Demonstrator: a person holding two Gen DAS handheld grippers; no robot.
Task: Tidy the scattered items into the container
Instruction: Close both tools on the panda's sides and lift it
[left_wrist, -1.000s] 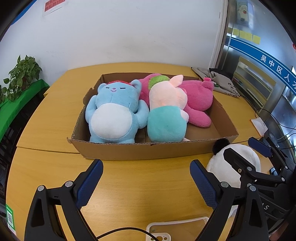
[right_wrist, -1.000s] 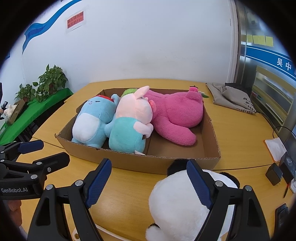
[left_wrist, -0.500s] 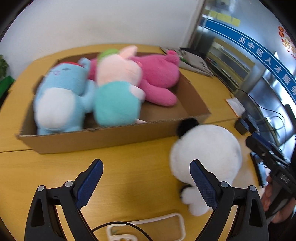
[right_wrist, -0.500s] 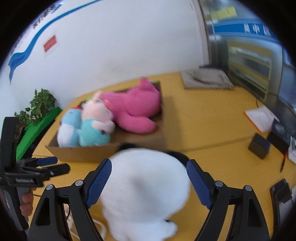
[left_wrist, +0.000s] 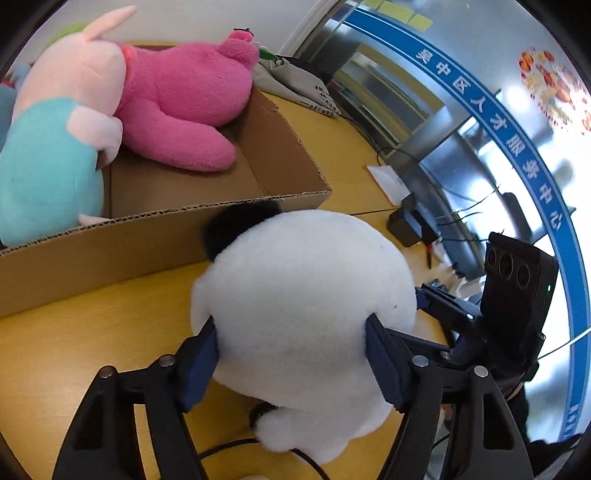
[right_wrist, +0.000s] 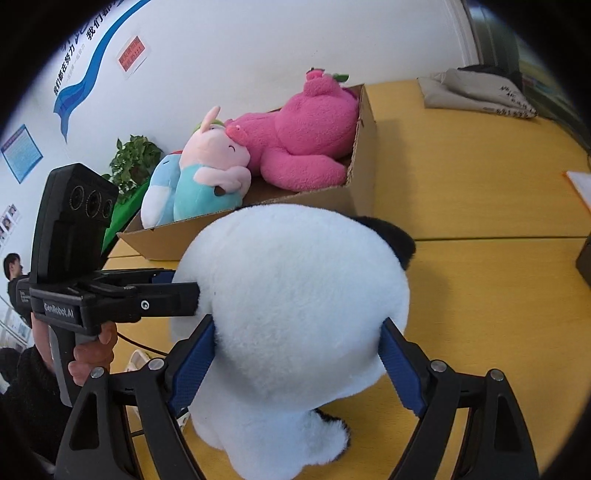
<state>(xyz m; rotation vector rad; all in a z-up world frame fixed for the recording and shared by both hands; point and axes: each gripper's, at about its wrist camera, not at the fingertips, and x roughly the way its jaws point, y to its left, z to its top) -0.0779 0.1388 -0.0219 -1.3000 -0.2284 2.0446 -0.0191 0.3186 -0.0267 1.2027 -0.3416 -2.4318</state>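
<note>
- The box (left_wrist: 229, 218) is an open, shallow cardboard one on the yellow table (right_wrist: 480, 206), with its near wall running just behind the panda (left_wrist: 303, 317).
- Inside it, the pink plush (left_wrist: 184, 92) lies stretched along the far side, one leg reaching toward the bare brown floor at the right end.
- The pink-and-teal plush (left_wrist: 55, 140) lies against the pink one, overlapping its arm; its head rises above the box rim.
- The blue plush (right_wrist: 159, 195) is at the box's left end, pressed against the teal one; only the right wrist view shows it well.
- The right end of the box floor is bare cardboard.
- The panda is outside the box, on the table just in front of the near wall, its black ear up against the cardboard edge.
- The left gripper (left_wrist: 291, 354) has just been closing, and its blue pads dent the panda's white fur on both sides: it is clamped on the panda.
- The right gripper (right_wrist: 299, 354) has also been closing slightly; its pads sink into the panda's sides from another angle, gripping the same toy.
- A grey cloth bag (right_wrist: 476, 92) lies on the table beyond the box.
</note>
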